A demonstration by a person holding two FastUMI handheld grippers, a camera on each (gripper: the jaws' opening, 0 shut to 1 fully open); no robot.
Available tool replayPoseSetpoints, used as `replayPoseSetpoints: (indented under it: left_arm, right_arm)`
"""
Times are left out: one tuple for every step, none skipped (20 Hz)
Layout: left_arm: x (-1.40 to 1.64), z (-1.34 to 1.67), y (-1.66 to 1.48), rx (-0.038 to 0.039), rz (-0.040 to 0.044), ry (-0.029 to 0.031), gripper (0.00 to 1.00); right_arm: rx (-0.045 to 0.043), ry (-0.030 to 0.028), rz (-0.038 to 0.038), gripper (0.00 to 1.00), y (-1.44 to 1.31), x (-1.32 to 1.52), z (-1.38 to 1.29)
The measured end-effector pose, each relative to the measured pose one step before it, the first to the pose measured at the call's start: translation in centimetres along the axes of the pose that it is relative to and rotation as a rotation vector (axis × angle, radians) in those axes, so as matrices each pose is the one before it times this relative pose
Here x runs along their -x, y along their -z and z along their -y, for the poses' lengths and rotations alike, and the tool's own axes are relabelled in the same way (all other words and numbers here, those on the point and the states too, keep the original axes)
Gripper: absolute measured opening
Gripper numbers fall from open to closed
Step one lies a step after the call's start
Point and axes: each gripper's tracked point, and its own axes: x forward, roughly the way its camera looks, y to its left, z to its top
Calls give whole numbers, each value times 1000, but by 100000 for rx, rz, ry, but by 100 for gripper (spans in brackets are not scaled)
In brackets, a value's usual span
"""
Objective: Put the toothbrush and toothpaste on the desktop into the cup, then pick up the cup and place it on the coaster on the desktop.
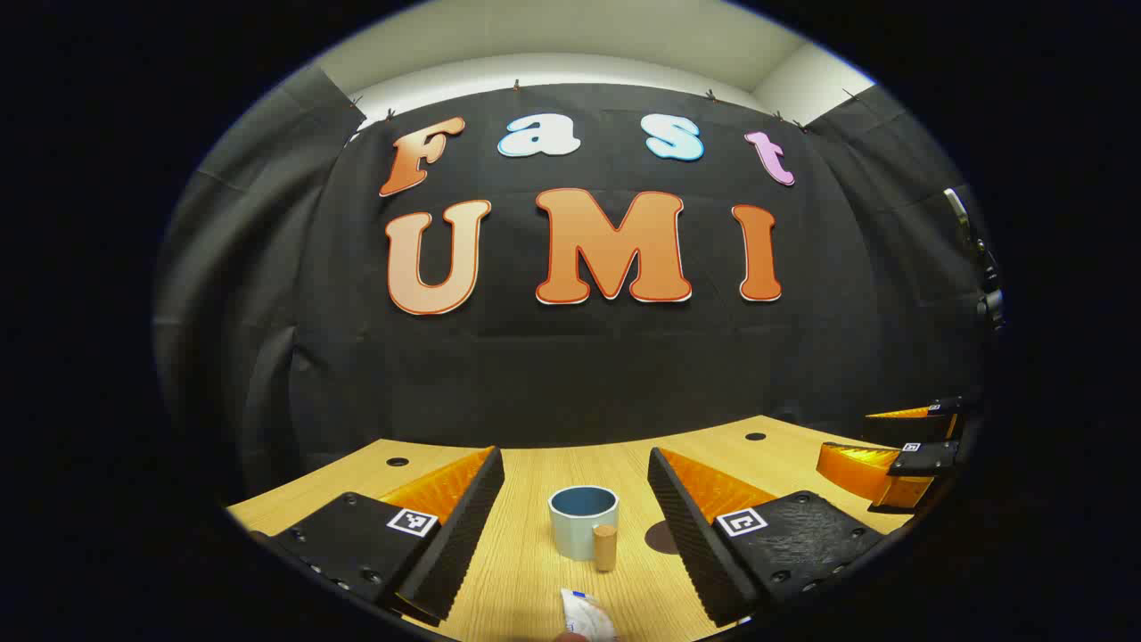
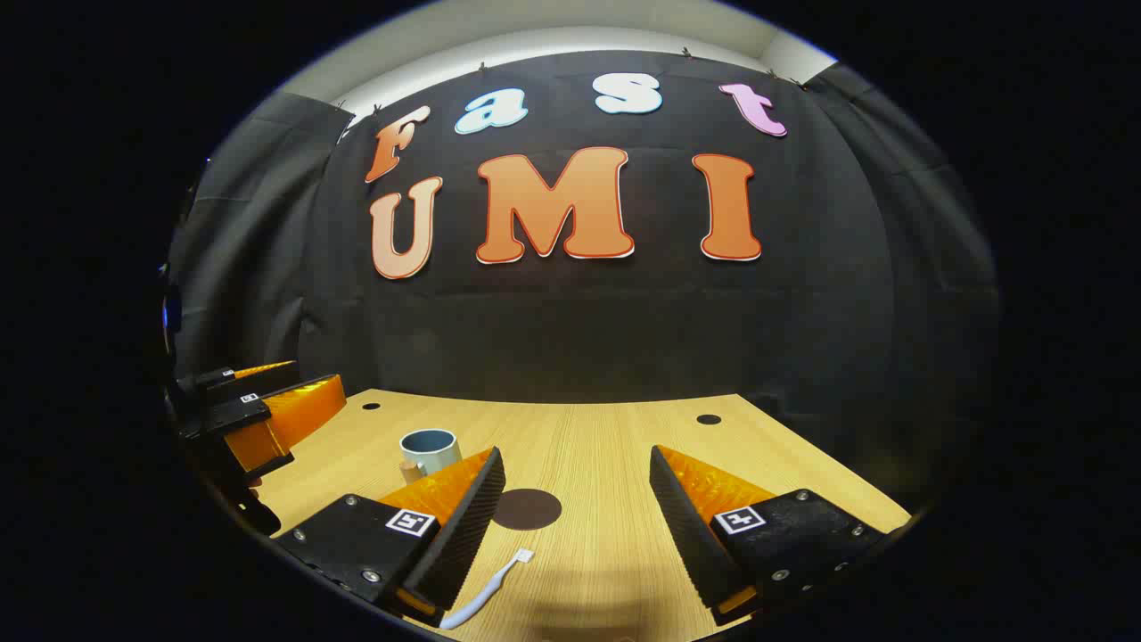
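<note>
A pale blue cup with a wooden handle stands upright on the wooden desk, straight ahead of my open left gripper. A white toothpaste tube lies near the bottom edge, between the left fingers. A dark round coaster peeks out beside the right-hand finger. In the right gripper view my right gripper is open above the desk. The coaster lies just ahead of it, a white toothbrush lies by its left-hand finger, and the cup stands farther left.
The other gripper hovers at the right of the left gripper view, and the left gripper appears at the left of the right gripper view. Small cable holes dot the desk's back edge. Black cloth walls the booth behind.
</note>
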Motion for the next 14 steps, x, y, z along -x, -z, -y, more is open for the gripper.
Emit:
replayPoseSetpoints:
  left_arm:
    - [11,-20,-200,-27,167,-88,97]
    - [107,-67,70,-172,302,-416,97]
    - [-45,-85,-26,-189,622,-459,97]
    - [25,-126,-171,-13,764,-773,97]
    - [-13,-54,-241,-58,577,-428,97]
    - [167,-131,-43,-12,385,-616,97]
    - [221,-167,-61,-135,58,-191,97]
    - [109,-218,45,-486,-539,-513,100]
    - [53,-437,262,-588,-542,-1170,100]
    - [17,-215,17,-32,-380,-586,97]
    - [-130,57,190,274,-323,-56,97]
    - [-46,-123,-6,186,-203,-397,97]
    - [-20,-74,-20,-123,-20,-200,97]
    - [1,-2,-129,-275,113,-129,100]
  right_arm:
    - [-54,-210,-376,98,74,-16,-108]
    - [-117,-119,-88,98,-41,5,-10]
    - [5,3,222,98,-84,48,-55]
    - [62,93,491,98,-199,71,33]
    - [230,214,429,98,-97,-17,67]
    - [283,107,332,98,-98,46,12]
    - [227,124,395,98,-62,-26,-6]
    - [120,-78,278,98,-93,23,3]
    - [-8,-22,26,98,-1,-16,11]
    - [-125,-275,-93,98,-34,14,-82]
    - [-95,-287,-224,100,160,-16,-59]
    - [-130,-397,-42,98,-75,-67,-80]
    - [-47,-168,-134,98,12,-12,-48]
    - [-142,-199,114,98,-106,-31,6]
